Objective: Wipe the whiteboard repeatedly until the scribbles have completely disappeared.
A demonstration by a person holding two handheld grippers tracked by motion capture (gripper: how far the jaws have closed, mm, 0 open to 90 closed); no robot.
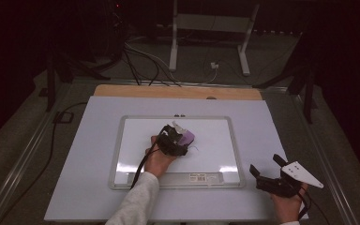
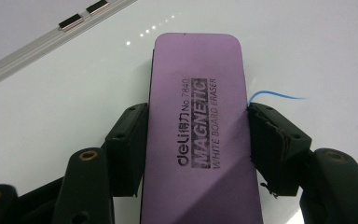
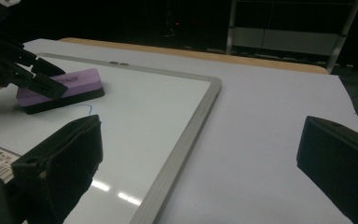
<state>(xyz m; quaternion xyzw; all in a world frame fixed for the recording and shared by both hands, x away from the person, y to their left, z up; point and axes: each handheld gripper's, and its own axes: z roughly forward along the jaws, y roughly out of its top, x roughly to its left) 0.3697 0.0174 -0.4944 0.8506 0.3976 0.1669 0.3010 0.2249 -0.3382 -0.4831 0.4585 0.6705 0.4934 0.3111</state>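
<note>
A purple magnetic whiteboard eraser [image 2: 196, 121] lies flat on the whiteboard [image 1: 215, 131], and my left gripper [image 2: 196, 140] is shut on its two long sides. In the high view the eraser [image 1: 187, 137] sits near the board's middle, with the left gripper [image 1: 176, 139] over it. A short blue pen line [image 2: 279, 95] shows on the board just past the right pad. The right gripper view has the eraser [image 3: 70, 84] at far left, with the blue line [image 3: 90, 110] beside it. My right gripper [image 1: 268, 166] stands open and empty over the table, right of the board.
The whiteboard's metal frame [image 3: 186, 140] runs between the two grippers. A pale sheet [image 1: 84, 164] covers the table, with a wooden edge [image 1: 178, 91] at the back. Cables [image 1: 145, 61] and a white stand [image 1: 206, 28] lie on the floor behind.
</note>
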